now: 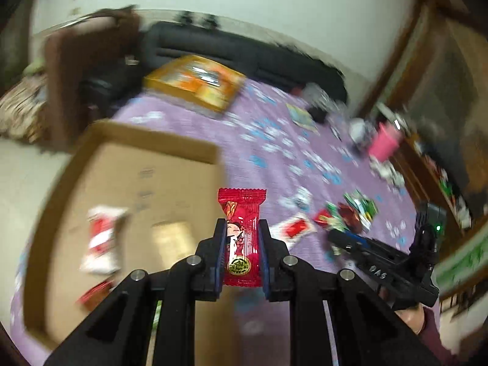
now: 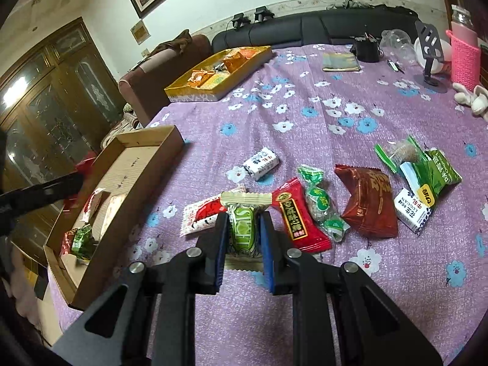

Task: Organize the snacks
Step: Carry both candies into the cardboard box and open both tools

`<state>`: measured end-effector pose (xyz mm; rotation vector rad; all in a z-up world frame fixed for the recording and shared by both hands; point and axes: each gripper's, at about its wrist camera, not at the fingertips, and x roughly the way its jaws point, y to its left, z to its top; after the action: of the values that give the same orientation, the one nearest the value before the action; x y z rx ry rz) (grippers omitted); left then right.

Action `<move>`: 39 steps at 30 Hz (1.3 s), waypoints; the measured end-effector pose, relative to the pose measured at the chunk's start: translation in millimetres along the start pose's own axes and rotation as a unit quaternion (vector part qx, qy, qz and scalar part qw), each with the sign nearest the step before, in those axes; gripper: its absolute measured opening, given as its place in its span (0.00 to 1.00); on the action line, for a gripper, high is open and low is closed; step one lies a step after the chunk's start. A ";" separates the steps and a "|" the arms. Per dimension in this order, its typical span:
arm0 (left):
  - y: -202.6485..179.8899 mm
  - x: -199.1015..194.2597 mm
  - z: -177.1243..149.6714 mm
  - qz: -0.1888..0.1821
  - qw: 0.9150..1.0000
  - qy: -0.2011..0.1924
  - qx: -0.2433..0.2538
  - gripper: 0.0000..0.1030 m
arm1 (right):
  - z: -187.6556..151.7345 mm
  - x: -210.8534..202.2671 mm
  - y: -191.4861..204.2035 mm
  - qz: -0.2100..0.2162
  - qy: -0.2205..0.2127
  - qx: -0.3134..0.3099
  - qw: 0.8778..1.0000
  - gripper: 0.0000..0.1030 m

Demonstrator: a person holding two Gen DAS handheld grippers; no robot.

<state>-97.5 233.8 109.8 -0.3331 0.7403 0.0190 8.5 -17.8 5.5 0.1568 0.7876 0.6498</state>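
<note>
A shallow brown cardboard box [image 2: 128,180] sits at the left edge of the purple flowered tablecloth [image 2: 305,116], a few wrapped snacks inside. The left gripper [image 1: 242,228] pinches a glossy red crimped candy wrapper [image 1: 242,231] beside it. The right gripper [image 2: 244,222] clamps a green-and-cream wrapped sweet [image 2: 244,228] over the loose snacks.

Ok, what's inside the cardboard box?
In the box: a white-red packet, a pale packet, a green one. The near wall hides the rest.

I read "LUGUAN" on the white carton [image 2: 412,213] lying at the right, upside down to me. The same small print on the other white carton [image 2: 261,163] is too blurred for me.
</note>
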 end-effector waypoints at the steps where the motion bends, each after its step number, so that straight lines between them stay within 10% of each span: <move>1: 16.9 -10.8 -5.0 0.001 1.000 -0.008 -0.027 0.17 | 0.5 -0.3 2.0 0.007 0.002 0.004 1.000 0.22; 17: 110.1 -22.6 -38.4 0.107 0.989 -0.030 -0.093 0.18 | 10.1 37.4 155.9 0.076 0.074 -0.105 0.989 0.22; 24: 138.8 -28.4 -45.5 0.022 0.988 -0.028 -0.150 0.20 | 10.1 87.5 202.5 0.068 0.114 -0.143 0.981 0.22; 27: 146.5 -40.1 -48.5 -0.001 0.985 -0.042 -0.167 0.26 | 9.1 99.9 210.8 0.057 0.120 -0.152 0.979 0.23; 32: 144.2 -53.5 -49.7 0.006 0.983 -0.067 -0.169 0.64 | 9.6 106.1 211.2 0.062 0.126 -0.135 0.981 0.24; 39: 128.2 -60.3 -49.0 -0.030 0.979 -0.086 -0.181 0.77 | 21.3 71.0 195.0 0.057 0.090 -0.121 0.987 0.30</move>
<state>-191.6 346.4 78.9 -0.6938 0.5516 0.1255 -33.7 181.9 48.4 -0.0808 0.8705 0.8708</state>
